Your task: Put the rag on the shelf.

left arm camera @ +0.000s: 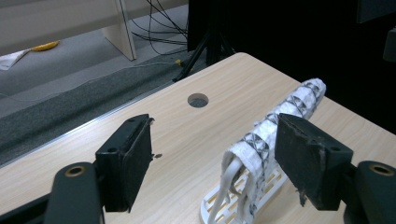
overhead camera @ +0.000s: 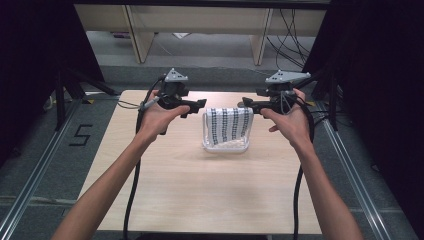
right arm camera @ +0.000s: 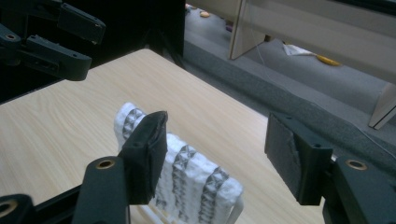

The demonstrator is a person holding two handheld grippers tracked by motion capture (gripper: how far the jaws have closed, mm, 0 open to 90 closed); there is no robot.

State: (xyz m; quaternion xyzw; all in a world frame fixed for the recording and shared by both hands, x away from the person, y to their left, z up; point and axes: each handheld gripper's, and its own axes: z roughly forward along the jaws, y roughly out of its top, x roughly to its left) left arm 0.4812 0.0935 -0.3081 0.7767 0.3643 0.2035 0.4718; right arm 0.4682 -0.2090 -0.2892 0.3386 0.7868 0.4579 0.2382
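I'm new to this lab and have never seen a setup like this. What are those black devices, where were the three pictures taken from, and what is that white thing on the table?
A person stands at a wooden table and holds a hand-operated clamp tool in each hand: the left gripper and the right gripper. One picture comes from a fixed camera overhead. The other two come from small cameras riding on each gripper, looking out between its two black jaws.

On the table stands a white plastic rack with a white cloth with dark patterned stripes draped over it. Both grippers have their jaws apart, one at each end of the cloth, and neither is holding anything yet. The left gripper view also shows a round hole in the tabletop.
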